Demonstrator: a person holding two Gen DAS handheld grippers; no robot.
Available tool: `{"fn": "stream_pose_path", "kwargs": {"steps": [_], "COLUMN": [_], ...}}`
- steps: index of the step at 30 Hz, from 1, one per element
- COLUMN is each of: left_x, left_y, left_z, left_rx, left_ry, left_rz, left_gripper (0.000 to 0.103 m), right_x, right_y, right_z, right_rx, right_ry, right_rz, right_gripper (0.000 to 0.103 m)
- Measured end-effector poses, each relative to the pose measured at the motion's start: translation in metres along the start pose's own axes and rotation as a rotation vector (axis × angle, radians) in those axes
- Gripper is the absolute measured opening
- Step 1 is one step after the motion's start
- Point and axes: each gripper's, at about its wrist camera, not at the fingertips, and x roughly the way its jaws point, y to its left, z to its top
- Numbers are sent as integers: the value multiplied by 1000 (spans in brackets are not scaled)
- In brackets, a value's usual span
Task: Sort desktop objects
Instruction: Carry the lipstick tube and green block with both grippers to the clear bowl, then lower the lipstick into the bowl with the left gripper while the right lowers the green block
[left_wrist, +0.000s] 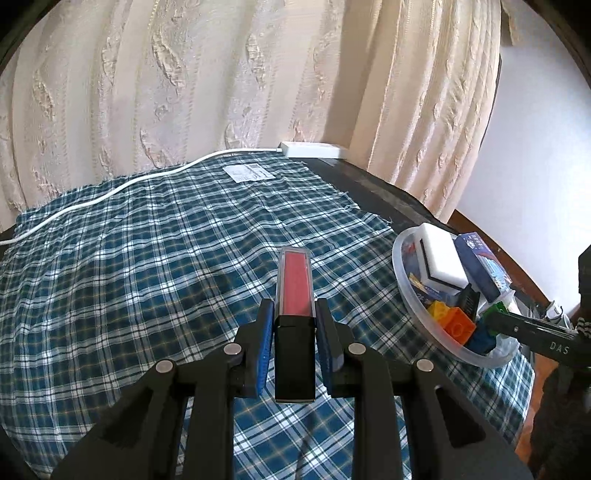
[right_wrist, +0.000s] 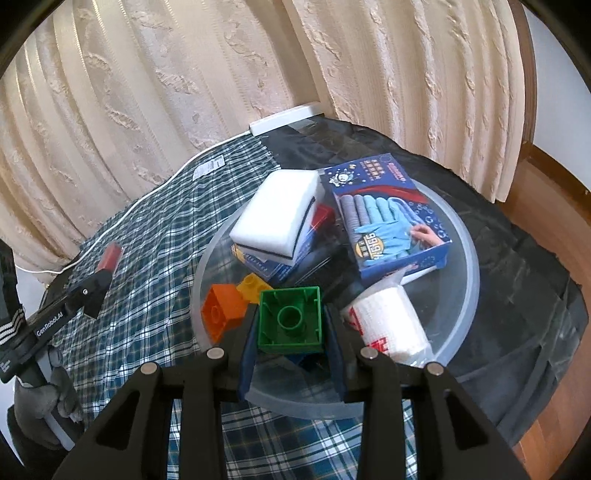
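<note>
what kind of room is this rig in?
Likely a home room, not a lab: cream patterned curtains behind a table under a blue plaid cloth, a white power strip at its far edge, and wood flooring beside it.

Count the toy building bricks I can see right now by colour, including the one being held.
Green brick, held in the right gripper: 1
Orange brick: 1
Yellow brick: 1
Red brick, partly hidden under the white sponge: 1
Blue brick: 1
Total: 5
</note>
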Motion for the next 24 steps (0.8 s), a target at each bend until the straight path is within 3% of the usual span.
{"fn": "stream_pose_path", "kwargs": {"steps": [2,5,24], "left_x": [0,1,6], "left_y": [-2,-7,-81], "left_z": [-1,-4,6], "left_rx": [-7,-12,54], "left_ry": [7,18,36], "left_rz": [-3,-11,-108], "left_gripper": [24,24,24], "right_x": [0,-2,-16], "right_y": [-1,-1,-17], "right_z": [0,0,-5], "right_rx": [10,0,-34], "right_ry": [-3,-19,-63], "right_rz": [5,3,3], "right_gripper": [49,58,58]}}
